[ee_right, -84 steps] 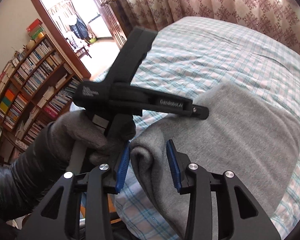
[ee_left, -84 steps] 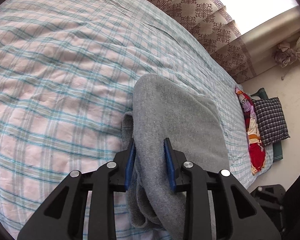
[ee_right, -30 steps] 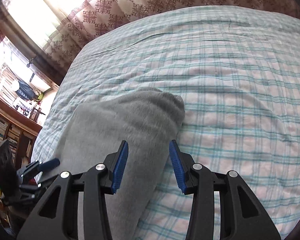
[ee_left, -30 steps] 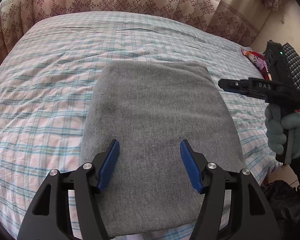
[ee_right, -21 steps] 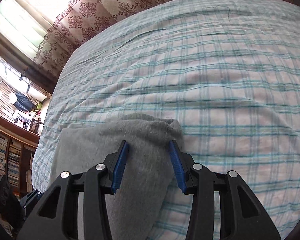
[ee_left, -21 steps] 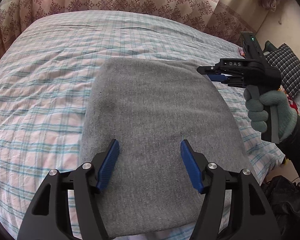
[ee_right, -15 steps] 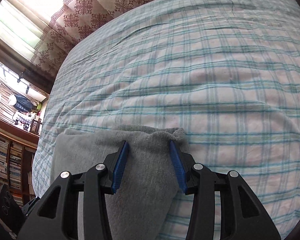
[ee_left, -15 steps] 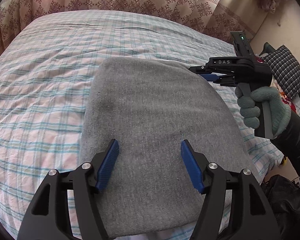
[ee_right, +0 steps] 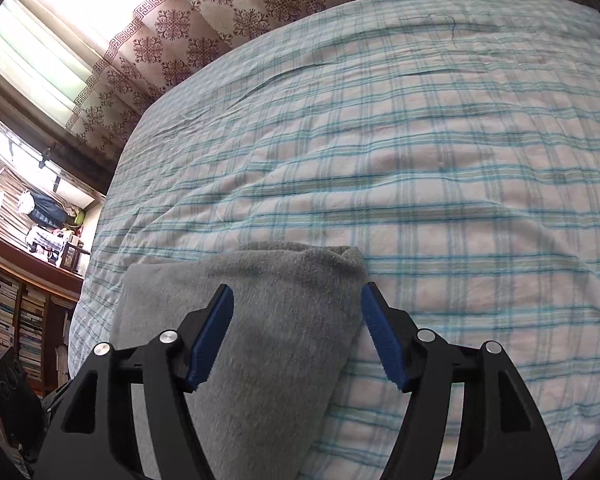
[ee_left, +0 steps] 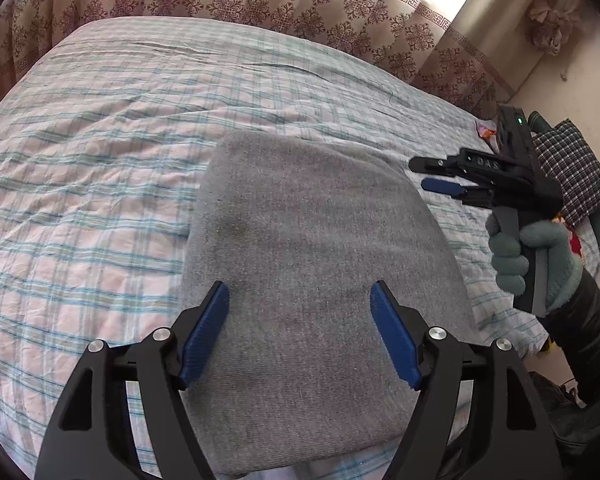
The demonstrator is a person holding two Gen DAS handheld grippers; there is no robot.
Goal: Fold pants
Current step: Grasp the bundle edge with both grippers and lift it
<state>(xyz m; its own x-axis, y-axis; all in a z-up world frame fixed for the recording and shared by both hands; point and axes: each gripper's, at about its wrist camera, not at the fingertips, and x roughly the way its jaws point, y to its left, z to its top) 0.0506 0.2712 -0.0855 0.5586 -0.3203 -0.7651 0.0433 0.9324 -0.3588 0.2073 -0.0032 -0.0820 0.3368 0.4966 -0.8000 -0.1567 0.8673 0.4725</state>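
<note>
The pants [ee_left: 312, 264] lay folded flat on the bed [ee_left: 100, 160] near its front edge. Both the left gripper [ee_left: 300, 328] and right gripper [ee_right: 296, 328] hovered above them, jaws just widened, spread, gripping nothing.

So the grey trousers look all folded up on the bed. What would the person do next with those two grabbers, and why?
Probably lift both away. The grey fleece pants already lie as a flat folded bundle on the checked bedsheet. The left gripper and the right gripper have just been opening; their jaws stand clear of the cloth, gripping nothing.
</note>
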